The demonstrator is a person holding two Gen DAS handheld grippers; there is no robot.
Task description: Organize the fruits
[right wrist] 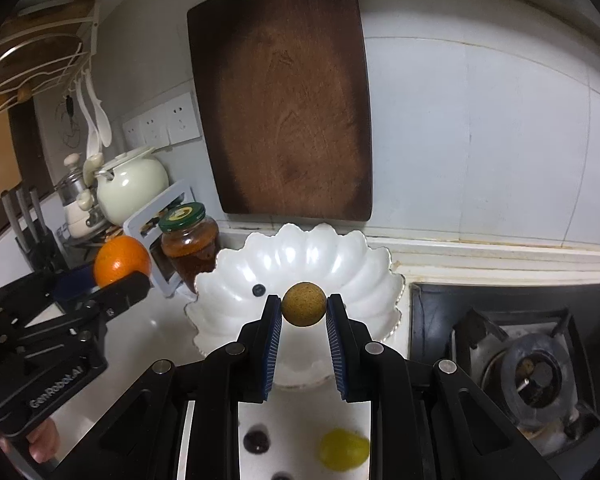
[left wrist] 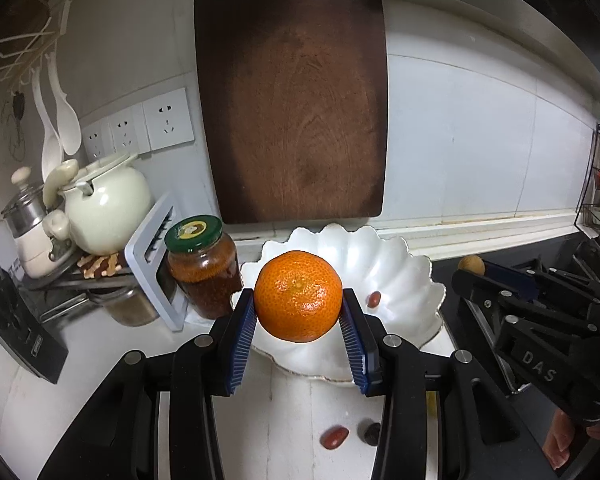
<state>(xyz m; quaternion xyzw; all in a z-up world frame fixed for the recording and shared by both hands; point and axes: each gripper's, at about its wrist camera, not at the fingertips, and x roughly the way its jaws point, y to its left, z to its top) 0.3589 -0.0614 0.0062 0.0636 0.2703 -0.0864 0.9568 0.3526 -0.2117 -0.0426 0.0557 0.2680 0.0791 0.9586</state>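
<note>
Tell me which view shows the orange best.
The left wrist view: the orange sits centred and sharp between the left gripper fingers. The right wrist view shows it small, at the left edge, partly hidden by that gripper.

Black hand-held gripper; ribbed blue pads; silver screws

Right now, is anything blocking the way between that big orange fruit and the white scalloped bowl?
Nothing visible does. The left gripper holds the round orange fruit at the near rim of the white scalloped ceramic bowl, with open air between. Inside the bowl lies only one small reddish-brown fruit, off to the right.
</note>
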